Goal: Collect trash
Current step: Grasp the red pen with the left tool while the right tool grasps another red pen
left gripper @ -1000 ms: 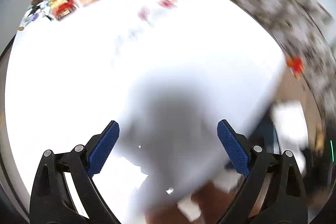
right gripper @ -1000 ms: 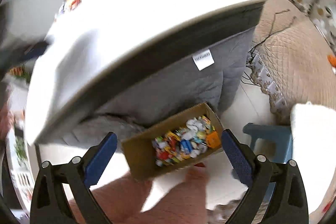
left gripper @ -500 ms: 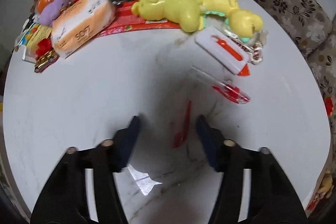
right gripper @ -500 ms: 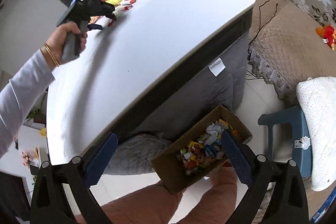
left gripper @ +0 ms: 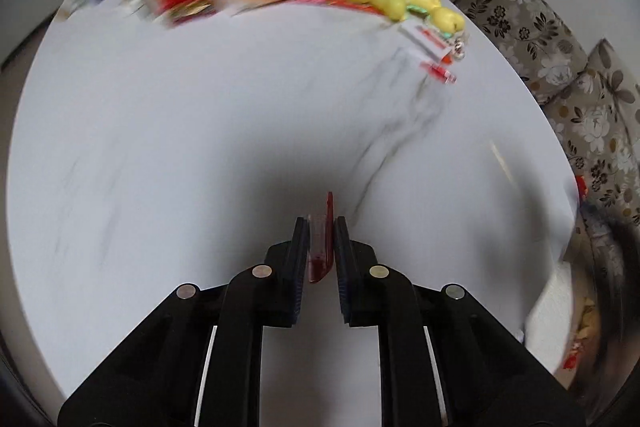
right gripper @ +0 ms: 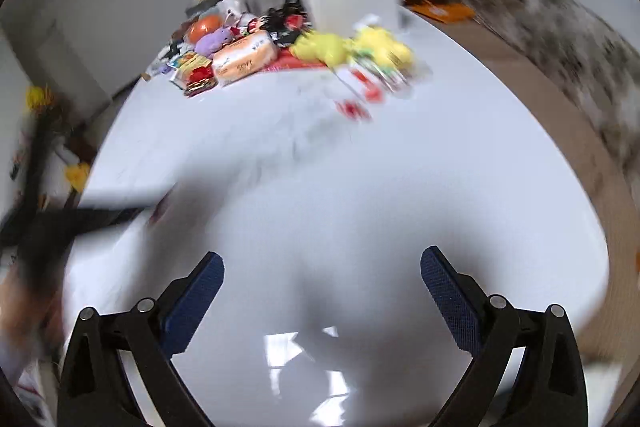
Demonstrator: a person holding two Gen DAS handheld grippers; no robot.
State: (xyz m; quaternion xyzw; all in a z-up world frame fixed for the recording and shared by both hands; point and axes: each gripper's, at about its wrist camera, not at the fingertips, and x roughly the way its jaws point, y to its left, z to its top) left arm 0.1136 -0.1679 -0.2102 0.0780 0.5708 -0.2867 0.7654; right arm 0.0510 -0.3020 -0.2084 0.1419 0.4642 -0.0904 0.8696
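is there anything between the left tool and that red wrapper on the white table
Nothing visible. The red wrapper already sits between the left tool's two pads, whose jaws are closing on it, over a bare stretch of the white table. The clutter of toys and packets lies far off along the table's far edge.

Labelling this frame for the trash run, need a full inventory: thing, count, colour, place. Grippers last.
red wrapper: one, red, thin strip between the left gripper's fingers
table: one, white with grey veins, fills both views
tissue pack: one, orange and white, far end of the table
yellow plush toys: two or so, yellow, right of the tissue pack
purple plush: one, purple, left of the tissue pack
orange ball: one, behind the purple plush
white card with red: one, by the yellow toys
white box: one, far table edge
sofa: one, floral brown, right of the table
left gripper: black, blue pads, jaws closing on the wrapper
right gripper: black, blue pads, open and holding nothing
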